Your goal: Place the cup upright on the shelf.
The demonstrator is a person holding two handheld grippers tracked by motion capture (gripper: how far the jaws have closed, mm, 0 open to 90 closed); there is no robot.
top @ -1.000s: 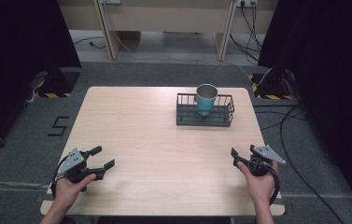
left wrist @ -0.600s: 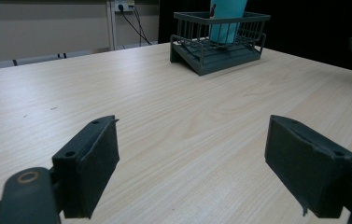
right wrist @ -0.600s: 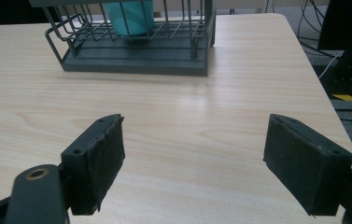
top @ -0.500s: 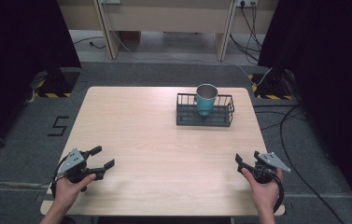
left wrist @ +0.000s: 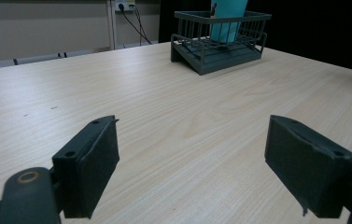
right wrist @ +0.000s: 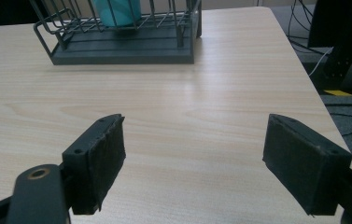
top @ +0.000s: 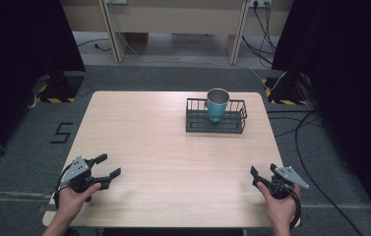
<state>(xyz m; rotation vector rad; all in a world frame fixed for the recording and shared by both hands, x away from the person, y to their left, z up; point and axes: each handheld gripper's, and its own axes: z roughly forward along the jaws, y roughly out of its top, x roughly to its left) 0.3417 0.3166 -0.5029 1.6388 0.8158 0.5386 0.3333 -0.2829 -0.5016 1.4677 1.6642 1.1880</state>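
Note:
A teal cup (top: pixel 217 104) with a metal rim stands upright in a dark wire rack (top: pixel 216 120) at the far right of the wooden table (top: pixel 173 152). My left gripper (top: pixel 108 165) is open over the near left corner, nothing between its jaws. My right gripper (top: pixel 263 173) is open at the near right edge, also empty. In the left gripper view the rack (left wrist: pixel 220 39) and cup (left wrist: pixel 227 18) lie far ahead beyond the open gripper (left wrist: pixel 192 168). In the right gripper view the rack (right wrist: pixel 122 39) and cup (right wrist: pixel 117 11) sit ahead to the left of the open gripper (right wrist: pixel 194 163).
The table's right edge (right wrist: pixel 313 84) runs close to my right gripper. Cables (top: pixel 311 147) trail over the grey floor right of the table. A desk (top: pixel 173 19) stands beyond the far edge. A "5" floor mark (top: pixel 61 132) lies to the left.
My right gripper has drifted a little to the right and nearer the front edge. The left gripper, cup and rack have stayed in place.

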